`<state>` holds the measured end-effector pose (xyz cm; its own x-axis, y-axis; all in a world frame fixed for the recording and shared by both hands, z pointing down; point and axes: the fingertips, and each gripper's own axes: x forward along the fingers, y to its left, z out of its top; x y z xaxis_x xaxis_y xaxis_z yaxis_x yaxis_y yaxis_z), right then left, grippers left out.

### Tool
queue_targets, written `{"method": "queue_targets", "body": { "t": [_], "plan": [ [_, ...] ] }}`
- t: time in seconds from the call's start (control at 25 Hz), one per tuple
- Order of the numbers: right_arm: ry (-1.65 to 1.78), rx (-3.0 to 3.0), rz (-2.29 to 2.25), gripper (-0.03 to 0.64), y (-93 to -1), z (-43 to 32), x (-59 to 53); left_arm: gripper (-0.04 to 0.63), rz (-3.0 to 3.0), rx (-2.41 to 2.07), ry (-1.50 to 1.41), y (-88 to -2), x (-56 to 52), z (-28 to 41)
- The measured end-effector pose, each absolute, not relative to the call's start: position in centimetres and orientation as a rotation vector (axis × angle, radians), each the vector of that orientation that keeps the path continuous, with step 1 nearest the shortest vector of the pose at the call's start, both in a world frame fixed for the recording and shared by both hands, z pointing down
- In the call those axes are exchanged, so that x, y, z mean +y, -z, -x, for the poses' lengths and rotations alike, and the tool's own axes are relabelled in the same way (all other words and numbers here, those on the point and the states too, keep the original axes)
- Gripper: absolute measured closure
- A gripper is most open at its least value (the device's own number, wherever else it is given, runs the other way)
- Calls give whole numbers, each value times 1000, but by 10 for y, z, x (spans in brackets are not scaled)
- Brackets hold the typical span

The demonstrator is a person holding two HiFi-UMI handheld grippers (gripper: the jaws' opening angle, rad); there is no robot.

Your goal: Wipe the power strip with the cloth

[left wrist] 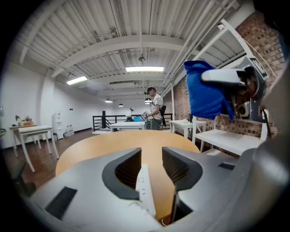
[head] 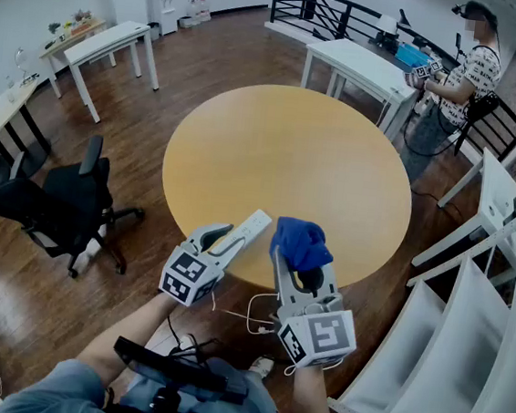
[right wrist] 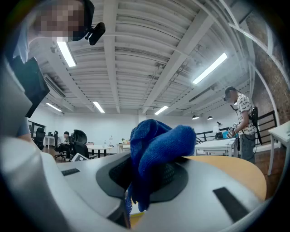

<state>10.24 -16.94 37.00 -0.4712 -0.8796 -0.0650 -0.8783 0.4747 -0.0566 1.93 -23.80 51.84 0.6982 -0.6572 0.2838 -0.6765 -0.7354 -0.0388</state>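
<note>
- Over the near edge of the round bench [head: 282,149], the left tool [head: 221,240] is clamping the near end of the white power strip [head: 252,227], whose far end is reaching out above the wood.
- Between that tool's dark pads, the strip is lying closer to the left one, its socket face showing.
- Just right of it, the right tool [head: 296,262] is pinching the bunched blue cloth [head: 301,241], which is bulging above its jaws.
- Whether cloth and strip are touching cannot be told.
</note>
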Motion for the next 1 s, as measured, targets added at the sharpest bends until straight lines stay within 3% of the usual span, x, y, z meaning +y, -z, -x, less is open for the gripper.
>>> {"method": "queue_targets", "body": {
  "t": [0.48, 1.0],
  "plan": [
    [68, 2639, 1598, 541, -384, -106, -157, 347, -2603, -1196, -697, -639, -259, 3],
    [136, 2683, 1599, 541, -400, -103, -163, 265, -2516, -1207, -709, -677, -259, -5]
  ]
}}
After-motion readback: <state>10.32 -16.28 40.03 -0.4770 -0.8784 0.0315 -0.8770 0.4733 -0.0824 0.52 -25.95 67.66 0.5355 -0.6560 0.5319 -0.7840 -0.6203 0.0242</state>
